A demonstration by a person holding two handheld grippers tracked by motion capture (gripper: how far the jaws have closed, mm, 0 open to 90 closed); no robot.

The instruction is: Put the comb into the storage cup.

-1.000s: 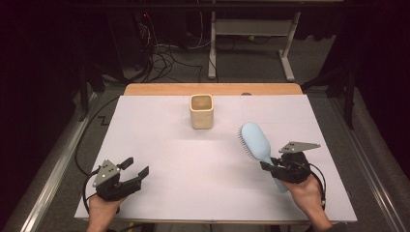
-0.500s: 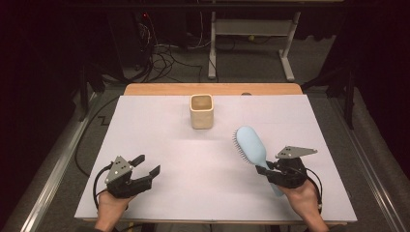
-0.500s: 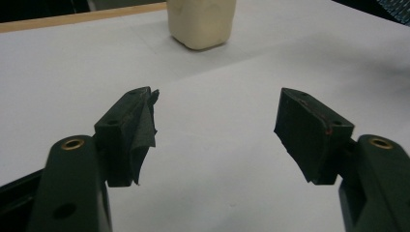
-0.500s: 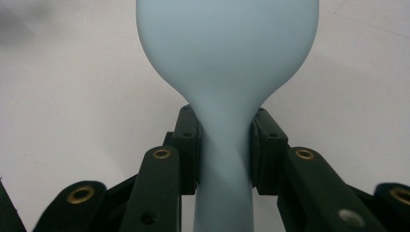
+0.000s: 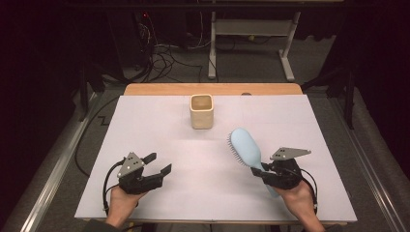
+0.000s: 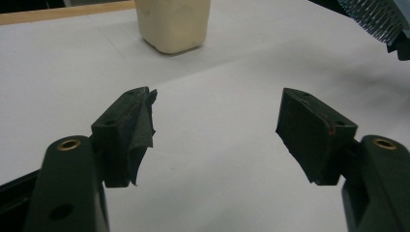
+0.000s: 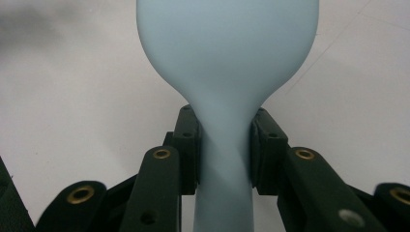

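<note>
A light blue hairbrush [image 5: 244, 147] is held above the white table cover [image 5: 145, 125] at the right, bristles facing left. My right gripper [image 5: 261, 172] is shut on its handle, and in the right gripper view both pads press the narrow neck of the hairbrush [image 7: 227, 48] inside the right gripper [image 7: 225, 145]. My left gripper [image 5: 158, 163] is at the front left, open with nothing between its jaws, which have just been opening. The left gripper [image 6: 217, 108] points toward a cream square cup [image 6: 171, 21]. The cup [image 5: 201, 111] stands upright at the middle back.
A bare wooden strip [image 5: 159, 89] runs along the table's far edge. Beyond it are a dark floor, cables [image 5: 164, 53] and a metal stand [image 5: 251, 29]. The brush's bristles [image 6: 374, 17] show at the top right of the left gripper view.
My left gripper has moved right and a little forward over the table. The brush head has swung slightly to the left while the right hand has stayed nearly in place.
</note>
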